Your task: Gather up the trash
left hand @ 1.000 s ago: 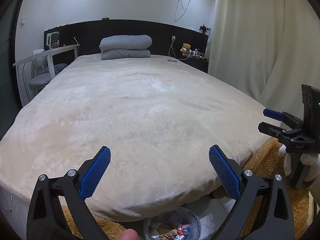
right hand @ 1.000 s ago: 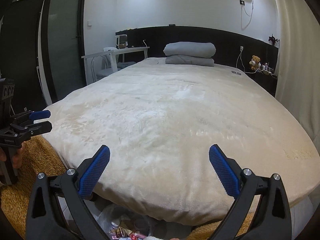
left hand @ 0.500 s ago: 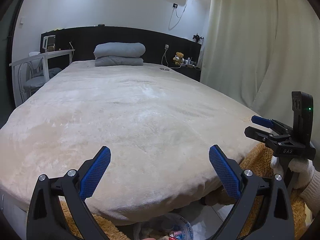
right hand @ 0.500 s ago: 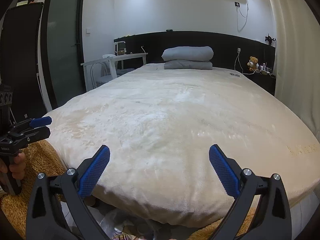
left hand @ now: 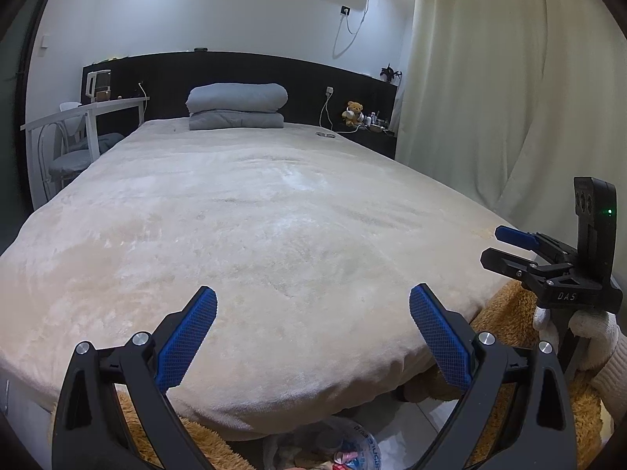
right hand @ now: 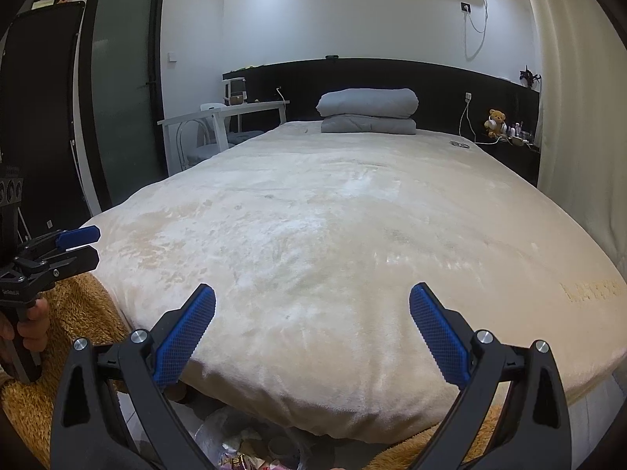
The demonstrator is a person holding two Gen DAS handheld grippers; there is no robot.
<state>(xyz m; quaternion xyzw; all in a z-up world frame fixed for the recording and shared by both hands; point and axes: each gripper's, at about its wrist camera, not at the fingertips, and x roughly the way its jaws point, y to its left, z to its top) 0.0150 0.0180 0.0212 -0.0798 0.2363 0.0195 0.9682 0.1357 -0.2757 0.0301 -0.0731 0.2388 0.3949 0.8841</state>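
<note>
A clear plastic bag of trash (left hand: 333, 448) lies on the floor under the foot of the bed, mostly cut off at the bottom edge; it also shows in the right wrist view (right hand: 250, 450). My left gripper (left hand: 312, 337) is open and empty above the bed's near edge. My right gripper (right hand: 312, 337) is open and empty too. In the left wrist view the right gripper (left hand: 509, 246) is at the far right. In the right wrist view the left gripper (right hand: 78, 246) is at the far left.
A wide bed with a cream blanket (left hand: 254, 235) fills the view. Folded grey bedding (left hand: 237, 105) lies at the headboard. A white desk and chair (left hand: 78, 133) stand left, curtains (left hand: 490, 98) right, a brown fluffy rug (right hand: 58, 333) at the foot.
Both cameras have tilted up, so the trash bag has slid lower in view. Both grippers stay open.
</note>
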